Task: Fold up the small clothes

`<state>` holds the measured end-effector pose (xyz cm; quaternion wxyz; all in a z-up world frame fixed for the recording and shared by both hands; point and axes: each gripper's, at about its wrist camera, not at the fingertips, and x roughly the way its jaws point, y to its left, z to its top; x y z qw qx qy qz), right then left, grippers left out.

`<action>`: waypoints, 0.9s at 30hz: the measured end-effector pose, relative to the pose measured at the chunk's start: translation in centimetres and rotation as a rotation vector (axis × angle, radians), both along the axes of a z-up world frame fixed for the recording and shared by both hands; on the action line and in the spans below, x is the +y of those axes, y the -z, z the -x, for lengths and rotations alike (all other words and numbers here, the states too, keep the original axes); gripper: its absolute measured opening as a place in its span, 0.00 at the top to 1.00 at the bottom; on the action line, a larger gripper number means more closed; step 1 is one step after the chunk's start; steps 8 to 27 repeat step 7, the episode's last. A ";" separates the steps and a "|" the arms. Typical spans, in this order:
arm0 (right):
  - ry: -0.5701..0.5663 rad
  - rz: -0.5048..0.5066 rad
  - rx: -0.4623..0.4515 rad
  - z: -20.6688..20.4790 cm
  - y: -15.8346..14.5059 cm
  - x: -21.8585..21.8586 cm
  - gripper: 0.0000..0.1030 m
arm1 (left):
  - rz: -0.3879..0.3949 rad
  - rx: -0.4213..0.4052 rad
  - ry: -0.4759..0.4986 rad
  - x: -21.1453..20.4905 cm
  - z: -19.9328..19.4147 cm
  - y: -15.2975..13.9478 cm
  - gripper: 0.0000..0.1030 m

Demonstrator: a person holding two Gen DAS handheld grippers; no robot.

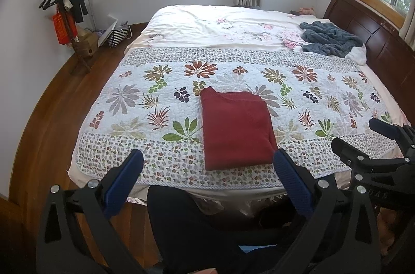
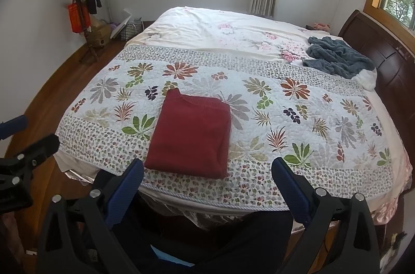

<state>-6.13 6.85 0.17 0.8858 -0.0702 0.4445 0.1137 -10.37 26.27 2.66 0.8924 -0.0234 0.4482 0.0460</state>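
Lying folded: one red garment (image 1: 237, 128)

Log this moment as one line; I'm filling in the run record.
phase: fold appears done | red garment: folded, flat on floral quilt | left gripper: open, empty | right gripper: open, empty
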 end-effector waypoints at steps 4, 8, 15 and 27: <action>-0.011 0.005 -0.007 0.2 0.0 0.2 0.04 | -0.001 0.005 -0.006 0.1 0.0 0.3 0.03; -0.008 0.002 -0.014 0.3 -0.1 0.2 0.04 | 0.002 0.004 -0.008 0.2 0.1 0.4 0.03; -0.008 0.002 -0.014 0.3 -0.1 0.2 0.04 | 0.002 0.004 -0.008 0.2 0.1 0.4 0.03; -0.008 0.002 -0.014 0.3 -0.1 0.2 0.04 | 0.002 0.004 -0.008 0.2 0.1 0.4 0.03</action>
